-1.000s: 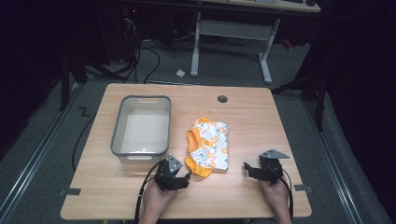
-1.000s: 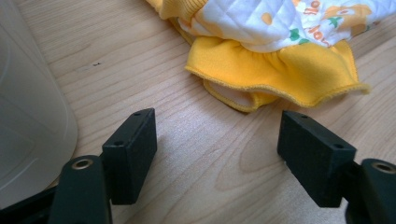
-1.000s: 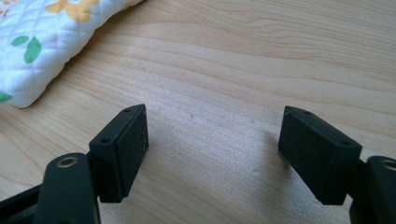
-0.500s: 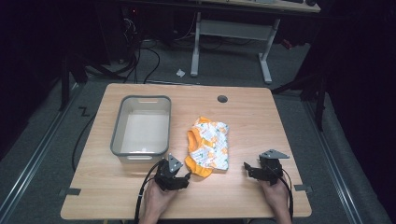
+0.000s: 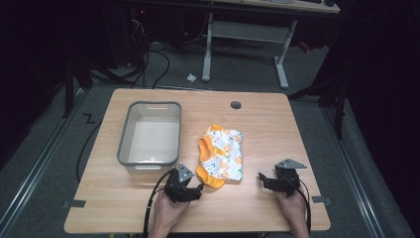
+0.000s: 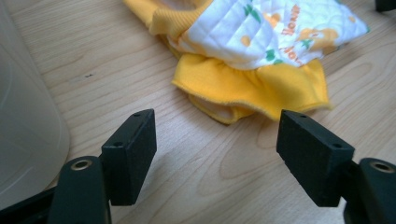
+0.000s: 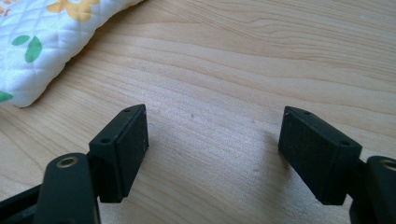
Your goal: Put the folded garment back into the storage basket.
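A small folded garment, white quilted cloth with orange and green prints and yellow-orange trim, lies on the wooden table near its middle. My left gripper rests low on the table just in front of the garment's yellow hem, open, with nothing between its jaws. My right gripper sits to the right of the garment, open over bare wood, and the garment's white edge shows off to its upper left. A hand holds each gripper from the near edge.
A grey plastic bin with nothing in it stands left of the garment, its wall close beside my left gripper. A round cable hole sits near the table's far edge. Desk legs and cables lie on the floor beyond.
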A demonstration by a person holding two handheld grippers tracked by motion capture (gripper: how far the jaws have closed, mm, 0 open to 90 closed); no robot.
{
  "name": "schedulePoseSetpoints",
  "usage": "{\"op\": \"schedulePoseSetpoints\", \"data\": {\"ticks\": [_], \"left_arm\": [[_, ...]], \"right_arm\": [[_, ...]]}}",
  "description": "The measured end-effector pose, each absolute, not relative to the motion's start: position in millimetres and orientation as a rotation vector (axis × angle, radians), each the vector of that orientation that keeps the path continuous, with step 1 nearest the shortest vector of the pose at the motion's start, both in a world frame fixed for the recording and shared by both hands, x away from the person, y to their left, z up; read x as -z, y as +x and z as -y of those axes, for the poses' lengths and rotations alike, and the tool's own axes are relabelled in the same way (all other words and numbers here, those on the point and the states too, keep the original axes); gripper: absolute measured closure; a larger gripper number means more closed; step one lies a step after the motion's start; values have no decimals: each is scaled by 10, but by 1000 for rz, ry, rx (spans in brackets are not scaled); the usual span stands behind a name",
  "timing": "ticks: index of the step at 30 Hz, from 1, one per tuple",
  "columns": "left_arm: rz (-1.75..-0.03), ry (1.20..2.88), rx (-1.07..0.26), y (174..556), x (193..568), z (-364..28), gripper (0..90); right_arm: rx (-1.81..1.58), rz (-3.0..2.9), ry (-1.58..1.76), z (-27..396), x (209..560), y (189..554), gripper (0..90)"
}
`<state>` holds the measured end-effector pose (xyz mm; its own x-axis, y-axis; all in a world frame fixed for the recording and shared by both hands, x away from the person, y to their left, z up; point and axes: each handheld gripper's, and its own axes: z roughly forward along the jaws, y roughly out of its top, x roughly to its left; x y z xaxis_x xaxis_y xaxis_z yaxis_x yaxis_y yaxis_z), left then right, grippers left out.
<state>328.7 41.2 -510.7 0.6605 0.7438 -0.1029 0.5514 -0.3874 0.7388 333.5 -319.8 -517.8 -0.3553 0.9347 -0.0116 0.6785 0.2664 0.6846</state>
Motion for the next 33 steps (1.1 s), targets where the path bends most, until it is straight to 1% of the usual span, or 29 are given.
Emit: {"op": "schedulePoseSetpoints", "data": {"ticks": [10,16,27,33], "left_arm": [[-961,2084,-309,3305,4963,-336,291],[-968,2073,-304,3355,4896,-286,291],[-959,2098,-313,3486,4799,-138,288],[-976,2098,-325,3641,4716,-39,284]], "right_arm": [[-833,-2128,1460,3198,5178,3335,243],[-833,-2128,1460,3198,5178,3335,243],[-833,-2127,1460,3198,5178,3335,243],[-833,-2128,1460,3199,5178,3335,243]]}}
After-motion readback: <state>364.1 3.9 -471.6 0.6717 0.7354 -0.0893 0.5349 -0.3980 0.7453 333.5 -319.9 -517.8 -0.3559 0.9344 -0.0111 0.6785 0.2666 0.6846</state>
